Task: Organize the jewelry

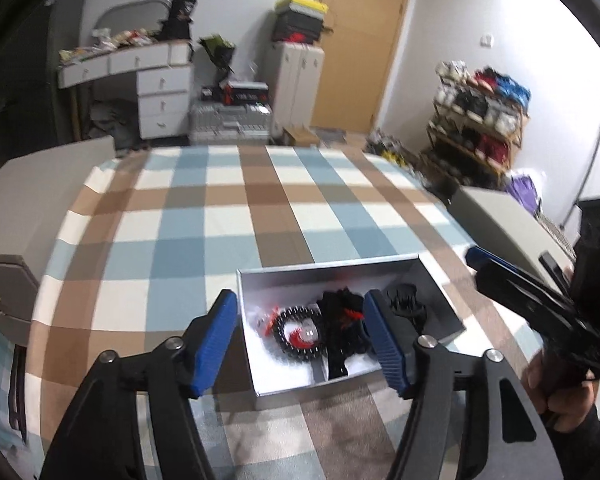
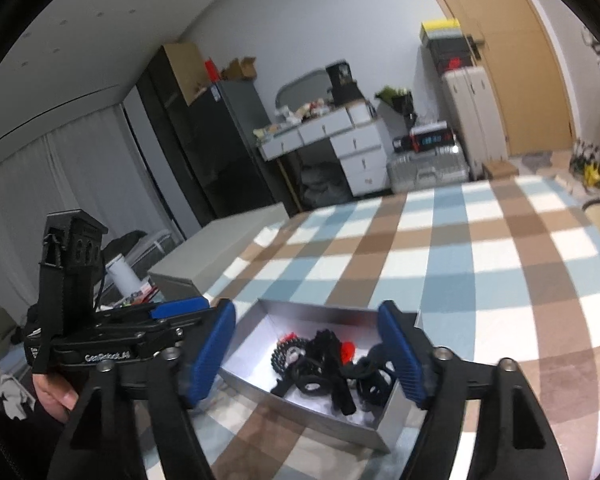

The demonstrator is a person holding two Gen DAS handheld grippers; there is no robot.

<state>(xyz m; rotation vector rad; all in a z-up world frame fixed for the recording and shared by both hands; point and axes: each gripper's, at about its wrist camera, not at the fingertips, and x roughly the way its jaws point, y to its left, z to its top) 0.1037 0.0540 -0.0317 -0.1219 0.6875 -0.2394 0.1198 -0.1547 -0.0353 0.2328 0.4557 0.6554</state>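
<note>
Left gripper (image 1: 300, 340): I see its two fingers spread wide apart with nothing between the pads; the pads are ribbed blue rubber on black angular arms with round silver pins.
Right gripper (image 2: 308, 354): its fingers also stand well apart and empty, with the same ribbed blue pads.
Jewelry box (image 1: 260, 376): a shallow, open rectangular box with thin grey walls and a white floor, lying just ahead of and below both sets of fingertips; in my left view it sits framed between the two pads.
Bead bracelet (image 1: 300, 334): a ring of round, glossy black beads with a red tassel and a clear stone, inside the box, nearer my left pad in the left view.
Black pieces (image 2: 332, 364): a tangle of matte black straps and rings with a small red bit, heaped in the box toward the right pad; I cannot tell the single items apart.
Tablecloth (image 1: 220, 216): smooth, flat checks of blue, brown and cream under the box and stretching away ahead of both grippers.
Hand (image 1: 556, 396): fingers wrapped round the right gripper's black handle, off to the right of my left gripper.
</note>
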